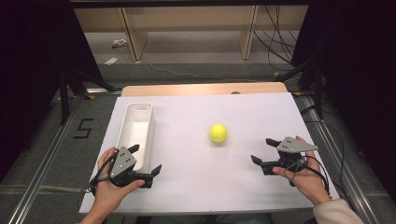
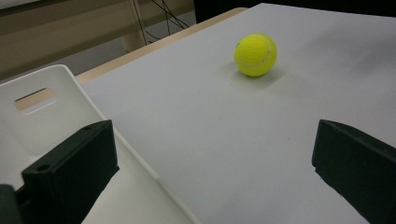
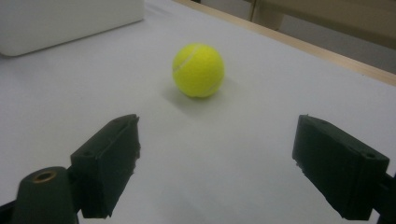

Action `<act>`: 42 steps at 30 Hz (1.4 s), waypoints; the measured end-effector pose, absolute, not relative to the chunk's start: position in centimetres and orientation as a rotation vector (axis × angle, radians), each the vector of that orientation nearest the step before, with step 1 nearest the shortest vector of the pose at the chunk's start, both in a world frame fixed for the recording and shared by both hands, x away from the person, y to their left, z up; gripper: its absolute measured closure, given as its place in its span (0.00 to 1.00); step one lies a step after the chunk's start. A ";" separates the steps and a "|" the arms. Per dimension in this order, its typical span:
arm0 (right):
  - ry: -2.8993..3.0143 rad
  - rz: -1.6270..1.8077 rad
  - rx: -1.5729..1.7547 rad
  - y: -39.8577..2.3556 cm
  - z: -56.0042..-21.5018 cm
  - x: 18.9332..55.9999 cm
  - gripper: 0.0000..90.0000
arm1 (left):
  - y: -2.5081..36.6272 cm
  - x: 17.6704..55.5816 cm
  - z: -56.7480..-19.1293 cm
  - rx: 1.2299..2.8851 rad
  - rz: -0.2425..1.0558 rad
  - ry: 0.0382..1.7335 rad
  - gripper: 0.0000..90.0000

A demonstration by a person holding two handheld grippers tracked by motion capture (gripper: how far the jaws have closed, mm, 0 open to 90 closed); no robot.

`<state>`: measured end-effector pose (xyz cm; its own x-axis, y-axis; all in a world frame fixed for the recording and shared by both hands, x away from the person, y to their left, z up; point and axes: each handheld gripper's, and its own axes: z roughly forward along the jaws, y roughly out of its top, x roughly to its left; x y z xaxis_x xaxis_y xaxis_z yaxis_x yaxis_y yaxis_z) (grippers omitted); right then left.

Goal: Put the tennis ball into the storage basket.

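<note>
- Sitting near the middle of the white tabletop (image 1: 205,177), a little toward your right, is a yellow tennis ball (image 1: 218,133); nothing touches it.
- You hold the right gripper (image 1: 264,152) in your right hand (image 1: 306,175) near the tabletop's right edge, well apart from the ball, with its jaws spread wide and holding nothing.
- In the right gripper view the ball (image 3: 198,70) sits ahead of the two black jaws, roughly centred on the gap between them, with bare tabletop between the jaw tips and the ball.
- You hold the left gripper (image 1: 145,160) in your left hand (image 1: 108,186) at the near left of the tabletop, its jaws also wide apart and holding nothing.
- A long white bin (image 1: 148,122) lies along the left side of the tabletop, its long side running away from you; it looks empty.
- The left gripper sits at the bin's near end, with one jaw over the bin's rim and the other over the tabletop.
- In the left gripper view the ball (image 2: 255,54) lies far ahead, right of the bin wall (image 2: 56,93), which has a slot-shaped handle hole.
- Beyond the tabletop's far edge you have a grey floor (image 1: 196,70) with loose cables.
</note>
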<state>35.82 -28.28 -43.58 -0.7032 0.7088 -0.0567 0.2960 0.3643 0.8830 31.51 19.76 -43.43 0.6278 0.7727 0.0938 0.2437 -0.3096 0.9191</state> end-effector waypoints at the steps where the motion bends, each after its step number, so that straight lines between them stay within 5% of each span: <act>1: 2.201 1.292 0.872 -28.3 -43.6 35.9 0.17 | 19.7 31.5 -43.5 1.862 0.666 0.809 0.00; 42: 2.178 1.299 0.871 -25.9 -43.9 38.3 0.18 | 19.2 32.4 -43.7 1.846 0.652 0.753 0.00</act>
<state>38.34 -25.88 -43.89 -0.6960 0.7154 -0.0620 0.2854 0.3548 0.8903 32.36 19.21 -43.66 0.6615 0.7431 0.1009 0.2059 -0.3094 0.9284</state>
